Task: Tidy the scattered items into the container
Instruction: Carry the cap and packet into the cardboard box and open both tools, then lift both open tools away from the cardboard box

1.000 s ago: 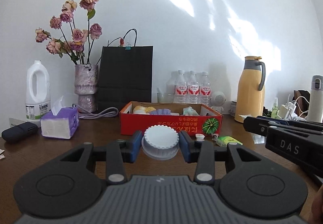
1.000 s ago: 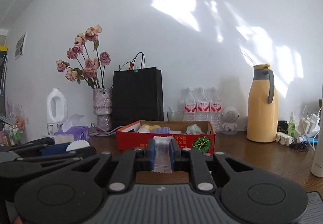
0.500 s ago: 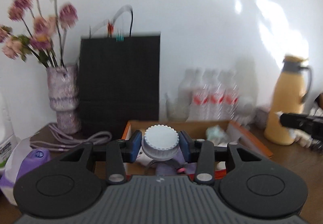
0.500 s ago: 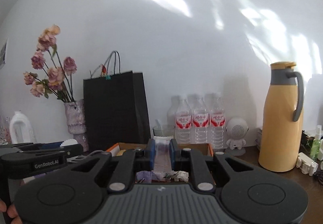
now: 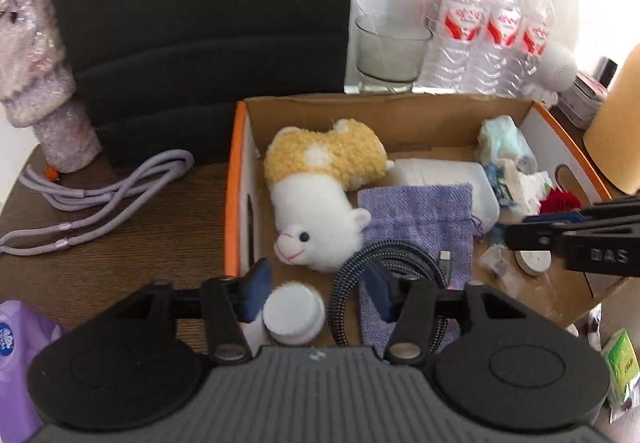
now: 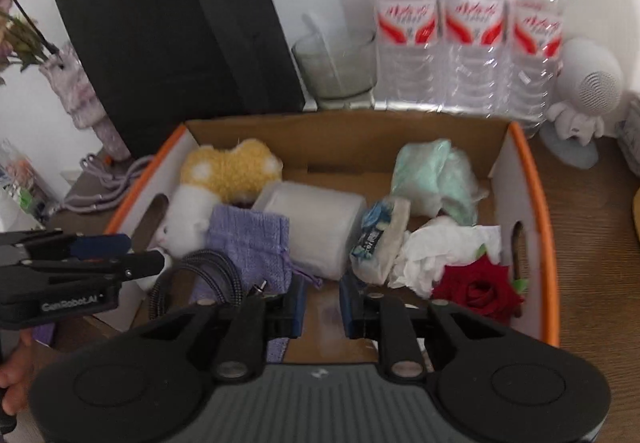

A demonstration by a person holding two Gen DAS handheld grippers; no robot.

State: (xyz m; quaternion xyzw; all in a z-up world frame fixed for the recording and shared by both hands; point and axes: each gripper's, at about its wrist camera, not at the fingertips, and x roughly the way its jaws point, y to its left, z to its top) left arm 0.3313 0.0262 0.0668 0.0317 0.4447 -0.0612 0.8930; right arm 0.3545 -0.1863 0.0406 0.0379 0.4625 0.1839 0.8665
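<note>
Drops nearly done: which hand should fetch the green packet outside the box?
Right, probably. The green packet lies beyond the box's right wall, the side of the right gripper; the left gripper is at the opposite end. Both jaws are opening, the white cap between the left's, something blurred between the right's.

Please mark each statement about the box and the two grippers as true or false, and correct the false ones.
1. The plush toy lies inside the cardboard box. True.
2. The left gripper is clamped tight on the white cap. False: its jaws are opening and the cap sits loose between them.
3. A red rose lies in the box. True.
4. The water bottles stand inside the box. False: they stand behind it, by the wall.
5. The purple pouch lies on the table outside the box. False: it lies in the box, beside the plush toy.
</note>
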